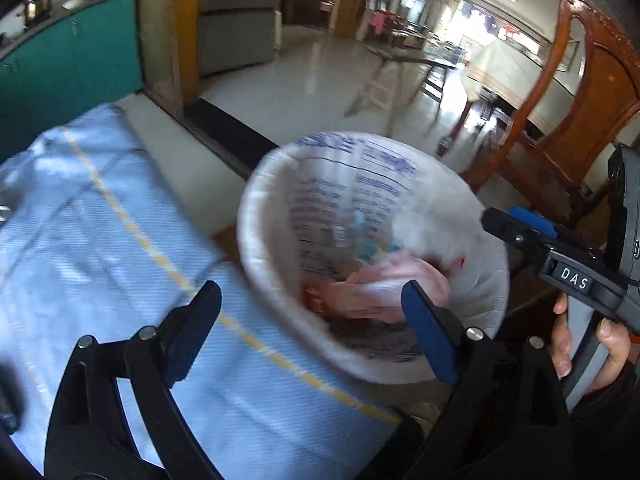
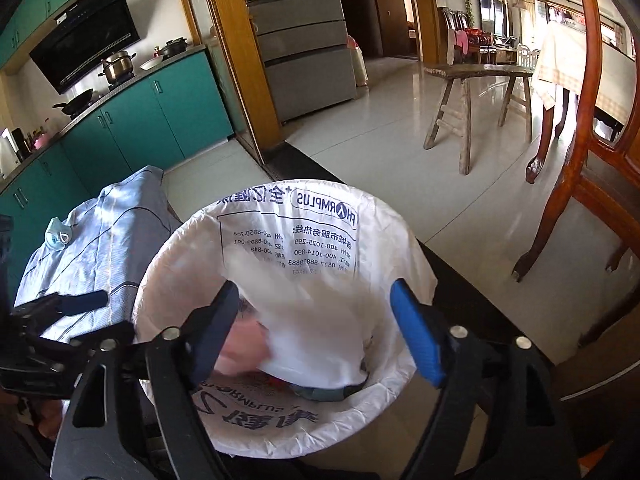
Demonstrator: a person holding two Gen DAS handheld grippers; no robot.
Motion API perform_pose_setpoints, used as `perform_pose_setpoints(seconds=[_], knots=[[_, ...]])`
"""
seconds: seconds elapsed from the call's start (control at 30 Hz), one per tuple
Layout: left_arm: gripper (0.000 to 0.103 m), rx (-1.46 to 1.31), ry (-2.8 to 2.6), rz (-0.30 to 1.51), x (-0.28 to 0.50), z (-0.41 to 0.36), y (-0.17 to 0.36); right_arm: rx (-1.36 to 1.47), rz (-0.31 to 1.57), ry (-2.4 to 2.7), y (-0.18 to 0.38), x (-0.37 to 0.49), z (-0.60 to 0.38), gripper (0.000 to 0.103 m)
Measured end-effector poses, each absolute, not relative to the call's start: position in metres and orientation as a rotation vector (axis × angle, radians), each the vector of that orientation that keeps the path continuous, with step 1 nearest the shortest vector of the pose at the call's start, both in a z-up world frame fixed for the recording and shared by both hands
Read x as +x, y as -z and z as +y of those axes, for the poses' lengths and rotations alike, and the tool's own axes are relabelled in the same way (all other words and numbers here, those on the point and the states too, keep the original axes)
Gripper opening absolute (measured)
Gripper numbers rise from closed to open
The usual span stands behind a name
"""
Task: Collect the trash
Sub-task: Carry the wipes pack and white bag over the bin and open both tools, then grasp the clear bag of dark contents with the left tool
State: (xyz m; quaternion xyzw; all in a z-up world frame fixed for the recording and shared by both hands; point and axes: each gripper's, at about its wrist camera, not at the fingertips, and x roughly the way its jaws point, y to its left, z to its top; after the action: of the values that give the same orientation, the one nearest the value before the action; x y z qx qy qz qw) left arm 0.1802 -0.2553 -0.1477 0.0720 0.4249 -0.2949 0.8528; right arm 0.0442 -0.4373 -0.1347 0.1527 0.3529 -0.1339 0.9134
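A trash bin lined with a white printed plastic bag [image 1: 472,216] [image 2: 192,240] stands on the floor beside a table with a light blue cloth [image 1: 100,220] [image 2: 120,232]. Pink and white crumpled trash [image 1: 384,284] lies inside it. In the right wrist view a blurred white piece of trash [image 2: 320,320] is in the bin's mouth, between my fingers and apart from them. My right gripper [image 2: 316,332] is open above the bin. My left gripper [image 1: 312,332] is open and empty at the bin's near rim. A crumpled blue face mask [image 2: 58,234] lies on the cloth.
A wooden chair [image 1: 572,112] [image 2: 592,160] stands right of the bin. A wooden bench [image 2: 476,92] stands on the tiled floor beyond. Teal kitchen cabinets [image 2: 132,128] with pots and a grey fridge [image 2: 304,40] are at the back left.
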Motion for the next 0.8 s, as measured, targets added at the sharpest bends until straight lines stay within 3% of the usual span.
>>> perform_pose_setpoints(seconds=[0.4, 0.8], knots=[[0.094, 0.023, -0.038, 0.813, 0.199, -0.061, 0.123, 0.302, 0.738, 0.204, 0.130, 0.070, -0.406, 0.083], [0.094, 0.035, -0.082, 0.846, 0.187, -0.033, 0.130, 0.183, 0.761, 0.084, 0.121, 0.097, -0.340, 0.083]])
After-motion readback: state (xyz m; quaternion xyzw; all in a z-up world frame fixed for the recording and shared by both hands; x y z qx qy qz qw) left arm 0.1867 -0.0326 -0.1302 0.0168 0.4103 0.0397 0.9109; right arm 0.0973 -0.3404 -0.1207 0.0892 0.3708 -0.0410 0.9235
